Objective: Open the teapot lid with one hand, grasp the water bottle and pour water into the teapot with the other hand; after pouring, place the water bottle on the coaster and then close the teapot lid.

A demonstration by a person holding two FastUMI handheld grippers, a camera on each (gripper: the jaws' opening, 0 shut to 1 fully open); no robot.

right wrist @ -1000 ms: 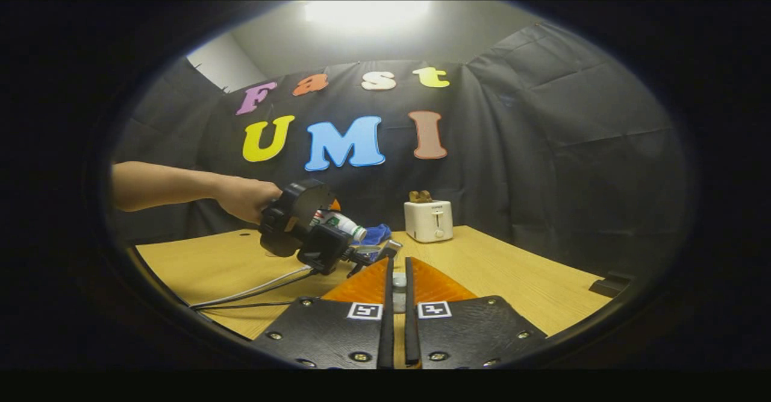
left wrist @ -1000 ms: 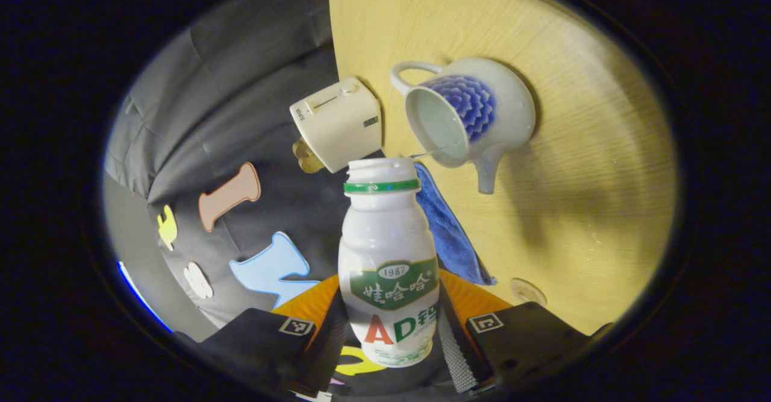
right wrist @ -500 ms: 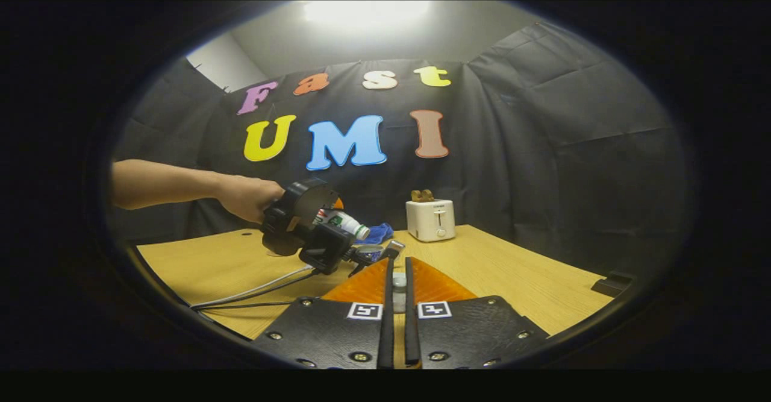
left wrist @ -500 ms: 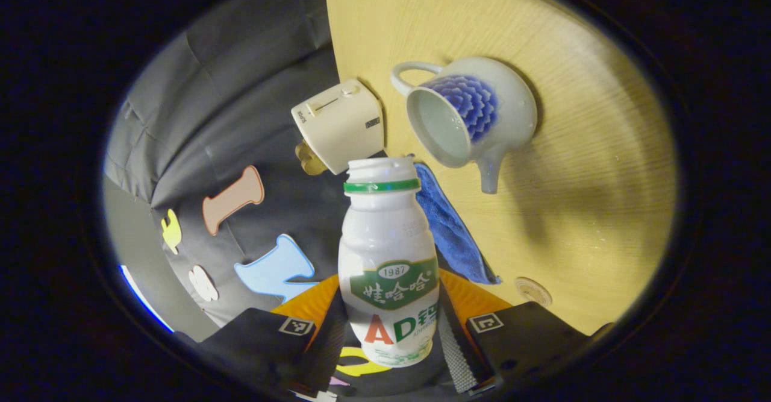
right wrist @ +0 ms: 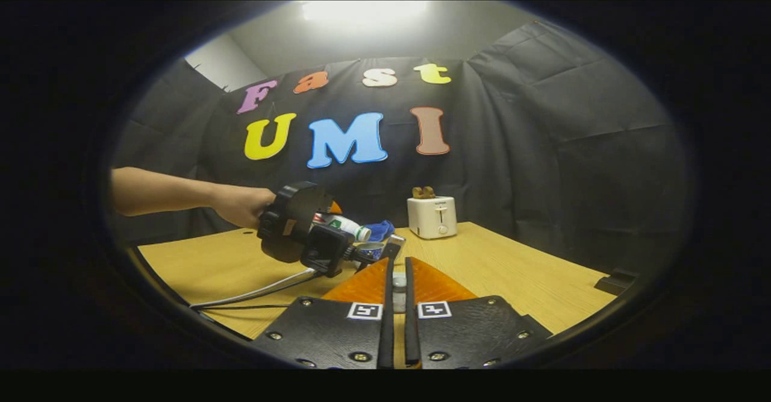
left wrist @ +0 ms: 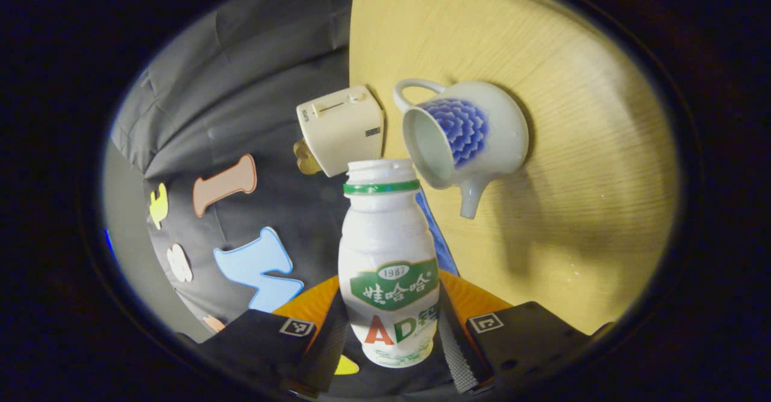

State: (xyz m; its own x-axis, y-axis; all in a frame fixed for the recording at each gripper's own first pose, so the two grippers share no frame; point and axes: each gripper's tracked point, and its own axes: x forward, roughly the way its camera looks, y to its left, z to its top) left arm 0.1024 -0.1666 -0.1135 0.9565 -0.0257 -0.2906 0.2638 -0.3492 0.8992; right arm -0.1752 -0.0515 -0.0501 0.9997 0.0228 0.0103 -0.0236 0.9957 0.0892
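Observation:
My left gripper (left wrist: 391, 305) is shut on a white water bottle (left wrist: 388, 251) with a green label and no cap, held tilted on its side. The bottle's mouth is just beside the open rim of the white teapot (left wrist: 467, 137) with the blue flower pattern, which stands on the wooden table (left wrist: 572, 167). In the right gripper view a hand holds the left gripper (right wrist: 304, 233) with the bottle (right wrist: 342, 224) low over the table. My right gripper (right wrist: 397, 267) is held up, shut on the small pale teapot lid (right wrist: 399, 282). The teapot is mostly hidden behind its fingers.
A small cream toaster (right wrist: 432, 216) stands at the back of the table (right wrist: 512, 269), also seen as the toaster (left wrist: 340, 128) in the left gripper view. A blue cloth (right wrist: 379, 230) lies behind the teapot. Cables (right wrist: 259, 290) trail across the table's left. A dark block (right wrist: 611, 282) sits far right.
The thin stream of water from the bottle to the teapot has stopped. My left gripper has shifted a little with the bottle. The right gripper has hardly moved.

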